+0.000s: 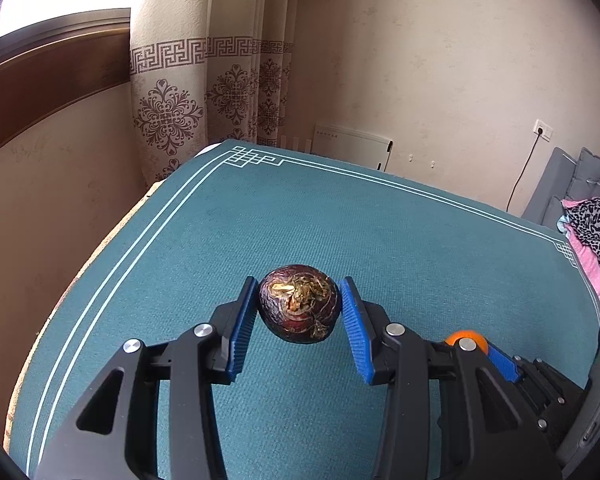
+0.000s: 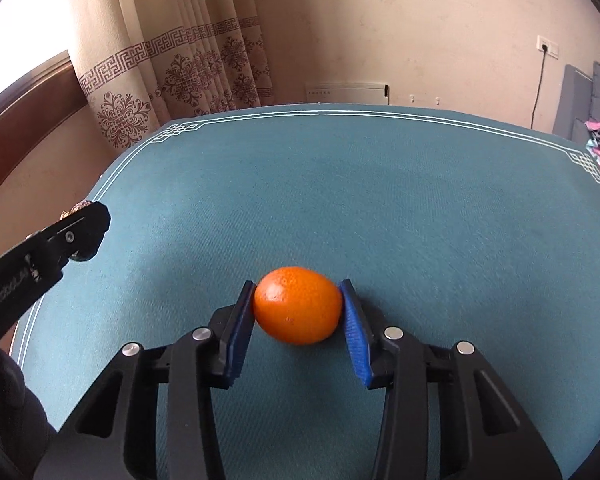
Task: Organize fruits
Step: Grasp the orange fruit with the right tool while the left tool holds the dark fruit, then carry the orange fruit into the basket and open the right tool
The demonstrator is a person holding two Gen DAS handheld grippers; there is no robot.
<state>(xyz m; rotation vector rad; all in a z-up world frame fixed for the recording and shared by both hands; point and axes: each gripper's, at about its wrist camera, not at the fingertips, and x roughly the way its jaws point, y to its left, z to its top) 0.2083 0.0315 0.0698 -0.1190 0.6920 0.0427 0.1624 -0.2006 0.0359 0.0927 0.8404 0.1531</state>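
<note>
A: We had 2 fruits in play on the teal table mat [image 2: 420,208]. Our left gripper [image 1: 299,306] was clamped on the dark brown fruit [image 1: 298,308], with both blue pads [image 1: 242,320] pressed against its sides.

B: Yes, and we saw its wrinkled skin and a yellowish, fibrous patch facing the camera. Whether it sat on the mat or hung just above it, we could not tell.

A: Our right gripper [image 2: 298,306] was narrowed around the orange [image 2: 297,305]. Its 2 pads [image 2: 354,322] touched the fruit on either side.

B: We placed that orange near the front middle of the mat, apparently resting on the cloth, with a shadow just beside it.

A: From the left wrist view we caught only a sliver of the orange, low on the right, behind our own finger linkage.

B: And from the right wrist view the left gripper showed at the left edge, over the mat's white border line, well apart from the orange.

A: Beyond the table we saw a patterned curtain [image 2: 172,60] and a white wall socket [image 2: 547,46].
</note>
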